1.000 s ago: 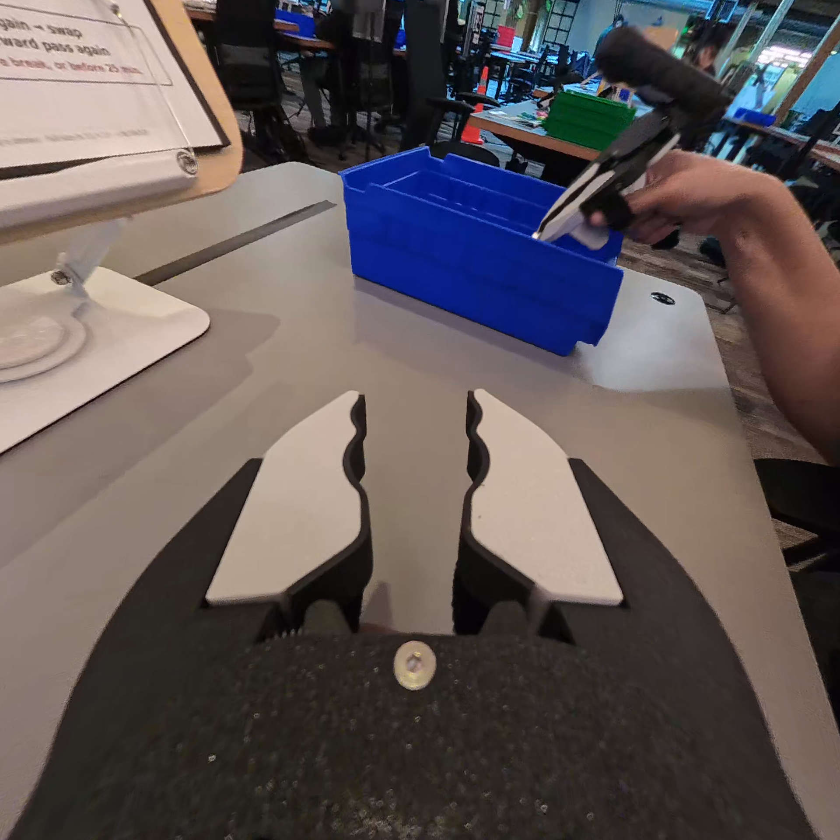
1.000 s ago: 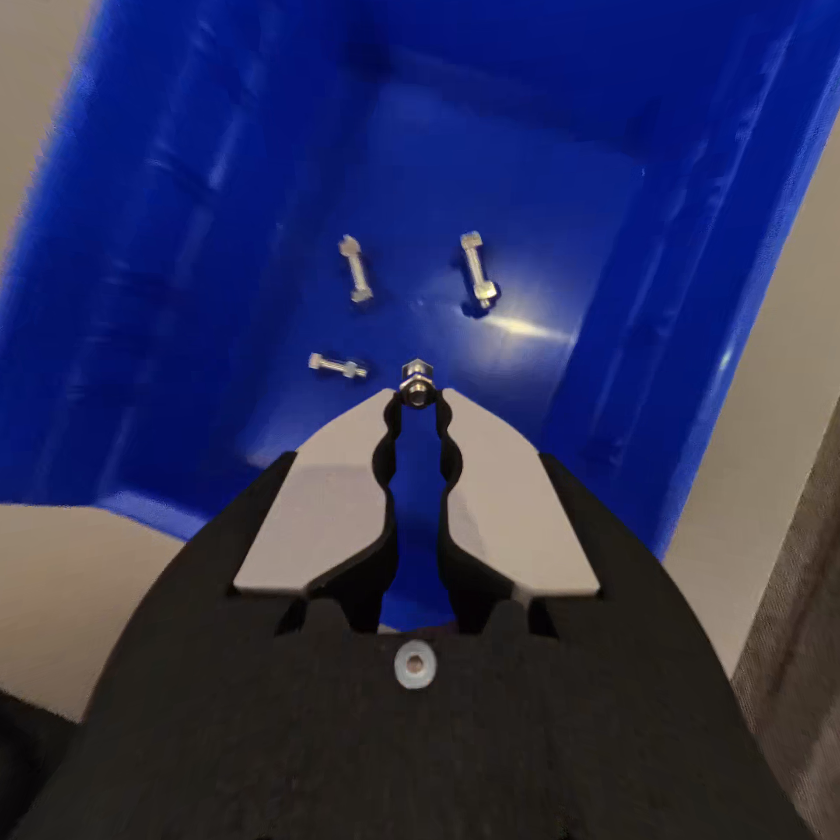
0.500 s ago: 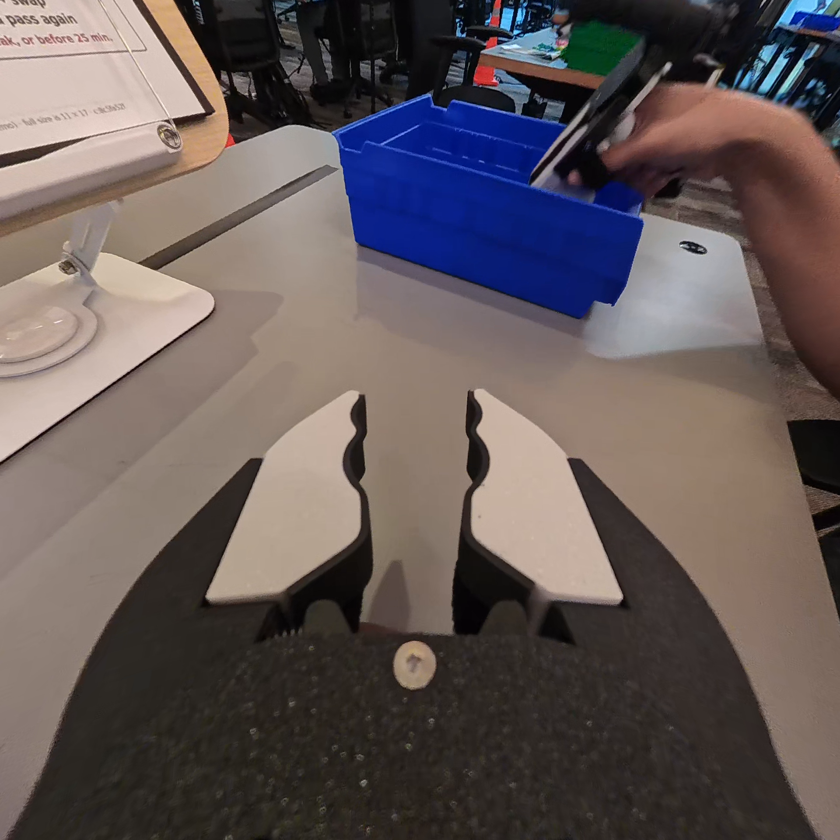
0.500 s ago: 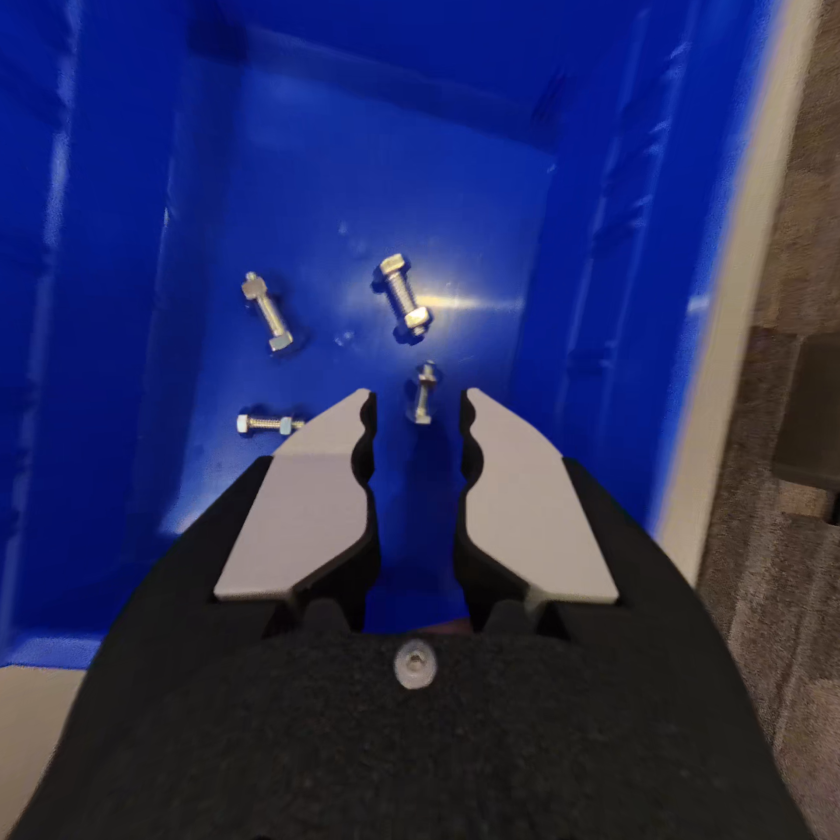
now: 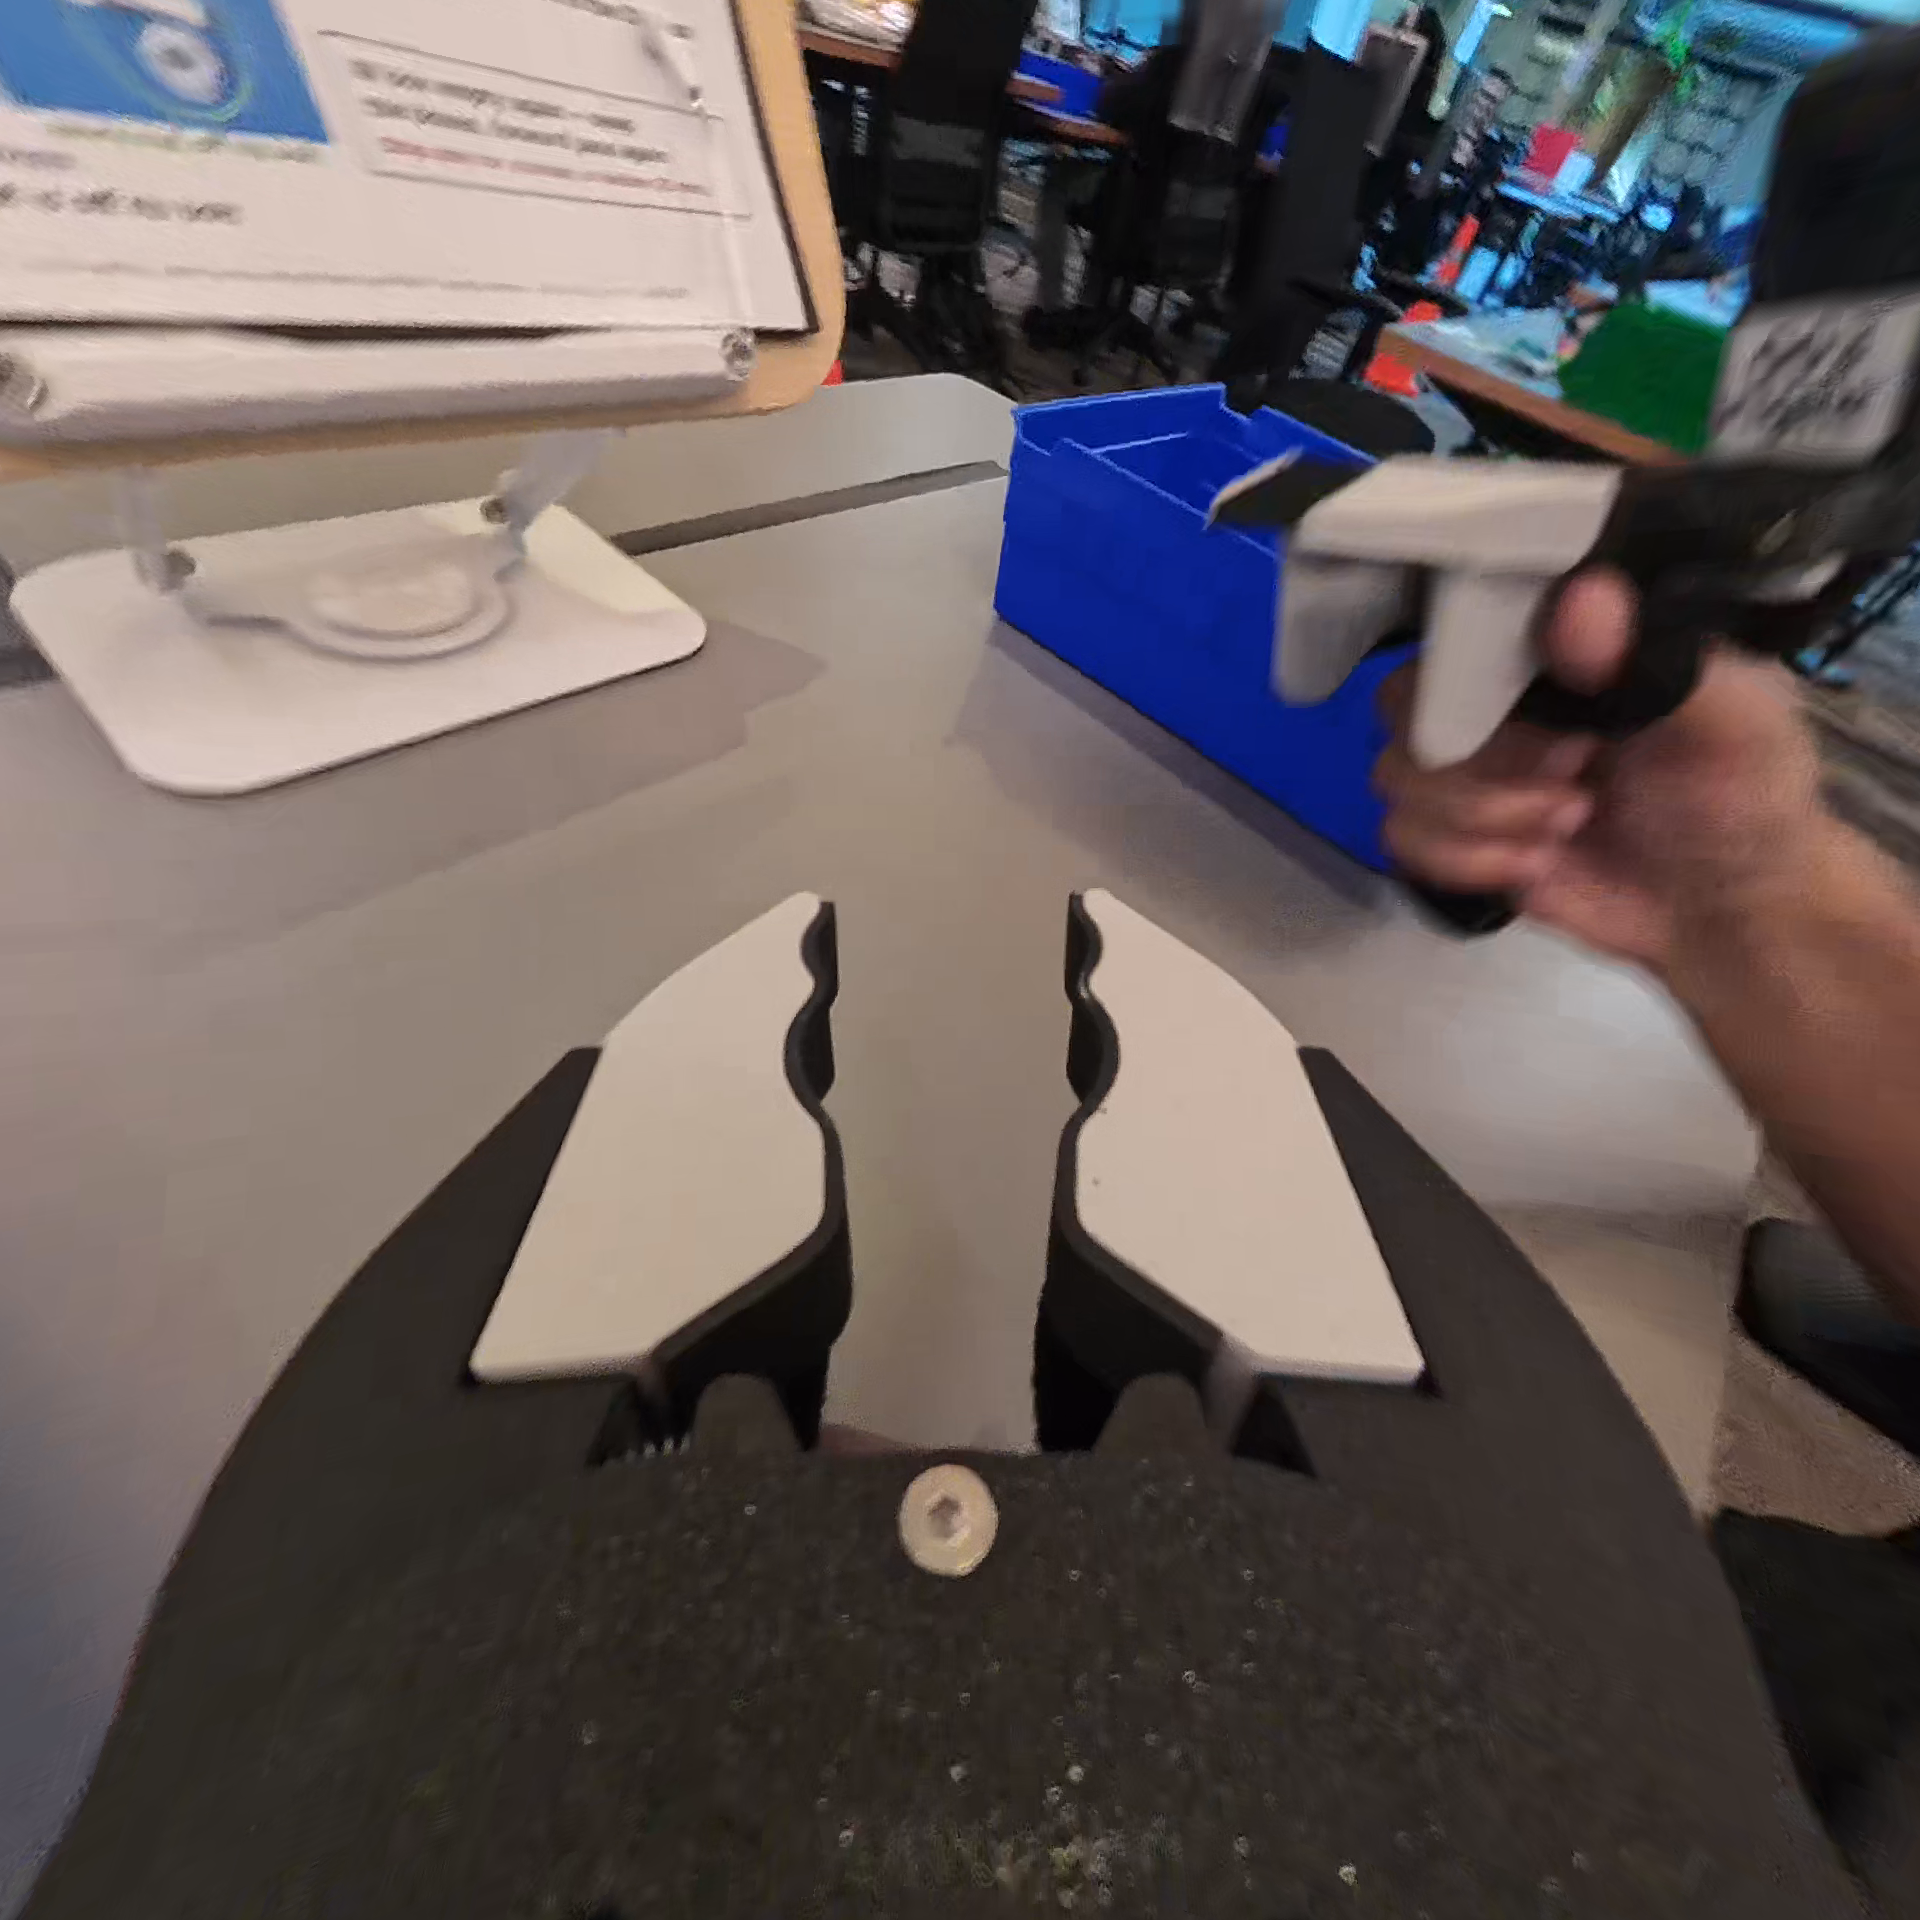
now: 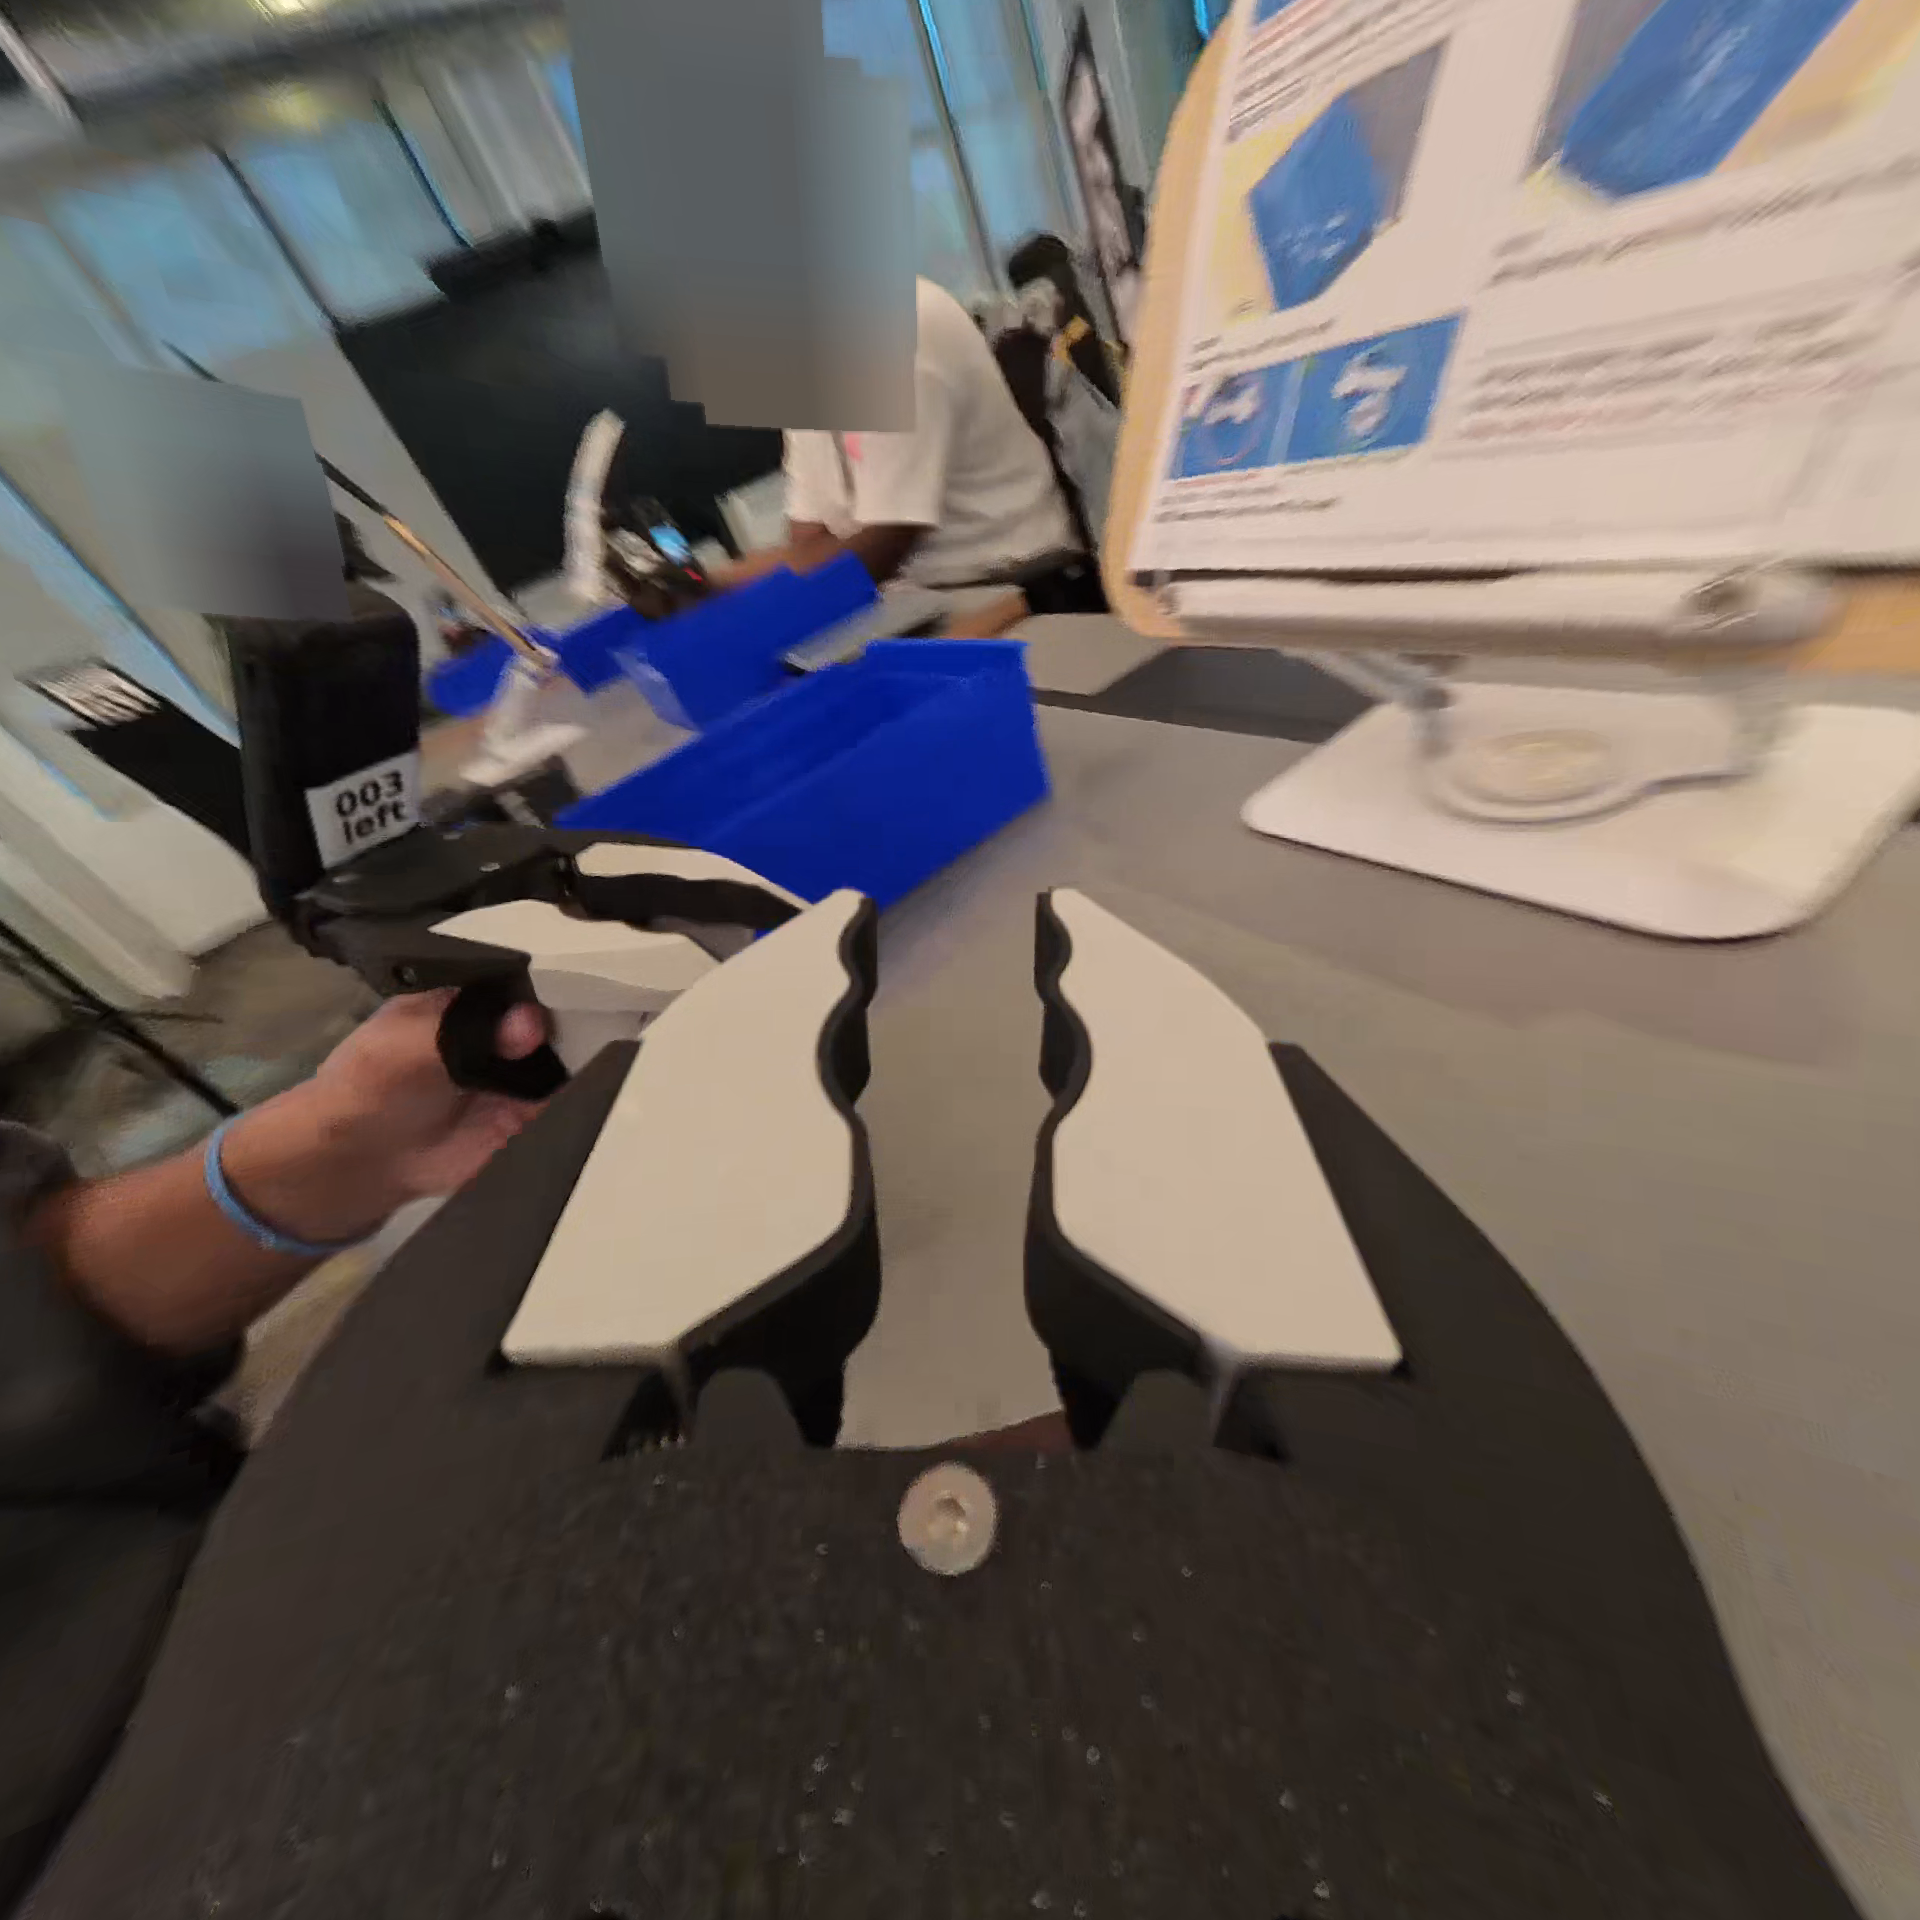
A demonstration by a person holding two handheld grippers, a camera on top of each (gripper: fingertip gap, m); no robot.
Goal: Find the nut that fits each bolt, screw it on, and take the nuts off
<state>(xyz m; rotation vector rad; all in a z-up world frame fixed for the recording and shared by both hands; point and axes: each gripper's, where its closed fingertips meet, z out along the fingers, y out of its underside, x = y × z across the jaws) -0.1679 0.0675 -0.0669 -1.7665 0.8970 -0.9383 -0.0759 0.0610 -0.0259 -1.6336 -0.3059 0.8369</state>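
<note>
- Left gripper [image 5: 948,914]: jaws spread, nothing btwn them, over grey table [image 5: 520,935].
- Right gripper [image 6: 954,909]: jaws spread, empty, above same table.
- Blue bin [image 5: 1164,582] sits ahead-right of left jaws; bolts and nuts not visible.
- White-based sign stand [image 6: 1538,821] ahead-right of right jaws, w/ printed sheet.

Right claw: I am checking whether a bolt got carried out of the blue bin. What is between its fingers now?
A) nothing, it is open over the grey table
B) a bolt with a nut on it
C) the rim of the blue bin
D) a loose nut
A: in the right wrist view the right claw stands open with only the bare grey table showing in the gap, and the blue bin sits farther off.
</note>
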